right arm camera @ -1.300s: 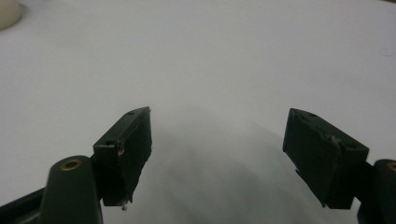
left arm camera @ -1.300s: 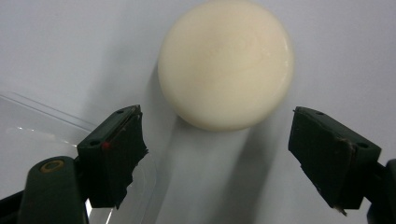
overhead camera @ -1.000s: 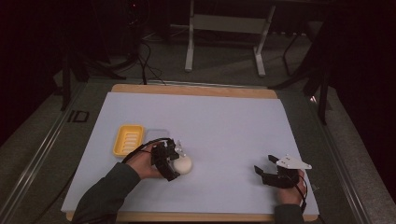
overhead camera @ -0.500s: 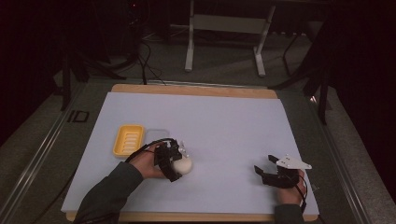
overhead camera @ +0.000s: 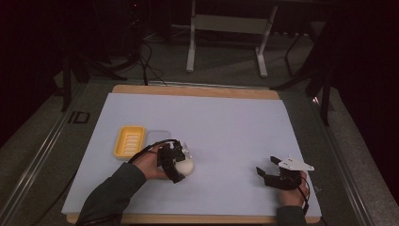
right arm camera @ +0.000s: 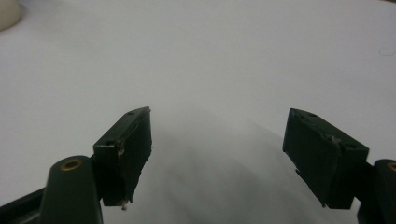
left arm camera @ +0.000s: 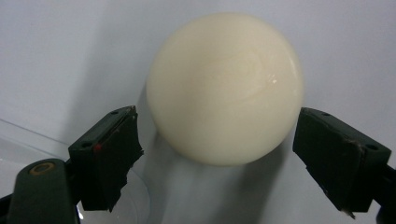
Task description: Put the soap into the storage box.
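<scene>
High view dim, room beyond table (overhead camera: 197,92) near black, grainy; white mat (overhead camera: 221,127) brightest area. Left gripper view bright, cream ball (left arm camera: 225,86) slightly soft, small glare spot, soft shadow beneath. Right gripper view evenly lit, jaws sharp, diffuse shadow between them; light probably overhead.

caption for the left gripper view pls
Left gripper, jaws just opening, straddles a cream soap ball on the white sheet.

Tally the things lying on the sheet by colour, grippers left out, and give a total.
Yellow: 1, the soap dish
Cream: 1, the round soap
Clear: 1, the lid beside the dish
Total: 3
</scene>
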`<state>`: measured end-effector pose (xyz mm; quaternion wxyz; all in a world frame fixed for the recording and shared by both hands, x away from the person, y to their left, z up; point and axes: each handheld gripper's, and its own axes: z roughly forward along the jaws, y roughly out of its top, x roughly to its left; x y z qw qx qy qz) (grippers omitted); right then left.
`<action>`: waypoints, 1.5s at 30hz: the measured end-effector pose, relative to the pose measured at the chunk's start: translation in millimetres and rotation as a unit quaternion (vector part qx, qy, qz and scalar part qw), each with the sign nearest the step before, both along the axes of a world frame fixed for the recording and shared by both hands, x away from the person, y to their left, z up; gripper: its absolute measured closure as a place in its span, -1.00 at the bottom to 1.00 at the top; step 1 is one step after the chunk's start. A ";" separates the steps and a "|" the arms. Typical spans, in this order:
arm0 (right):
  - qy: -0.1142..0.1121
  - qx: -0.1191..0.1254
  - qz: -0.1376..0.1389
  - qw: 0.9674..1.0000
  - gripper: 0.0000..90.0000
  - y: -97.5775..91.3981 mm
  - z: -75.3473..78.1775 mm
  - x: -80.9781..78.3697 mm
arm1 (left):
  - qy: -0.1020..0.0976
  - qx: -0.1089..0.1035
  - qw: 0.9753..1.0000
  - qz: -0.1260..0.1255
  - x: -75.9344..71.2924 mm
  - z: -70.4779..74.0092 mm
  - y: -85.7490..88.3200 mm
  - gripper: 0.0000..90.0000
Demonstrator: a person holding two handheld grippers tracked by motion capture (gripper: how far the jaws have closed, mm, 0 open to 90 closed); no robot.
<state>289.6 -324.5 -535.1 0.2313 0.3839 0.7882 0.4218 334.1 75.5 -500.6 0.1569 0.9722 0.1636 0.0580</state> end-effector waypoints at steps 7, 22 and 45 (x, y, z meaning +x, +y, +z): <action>0.000 0.000 0.000 1.000 -0.47 0.1 0.0 0.0 | 0.004 -0.001 1.000 -0.001 1.7 -2.8 -4.2 -0.66; 0.000 0.000 0.000 1.000 -0.48 0.0 0.0 -0.1 | 0.008 0.001 1.000 -0.004 5.7 -6.9 -12.4 -0.66; -0.001 0.002 -0.001 1.000 -0.48 -0.2 0.0 -0.1 | 0.026 -0.003 1.000 -0.008 13.0 -7.6 -20.5 -0.48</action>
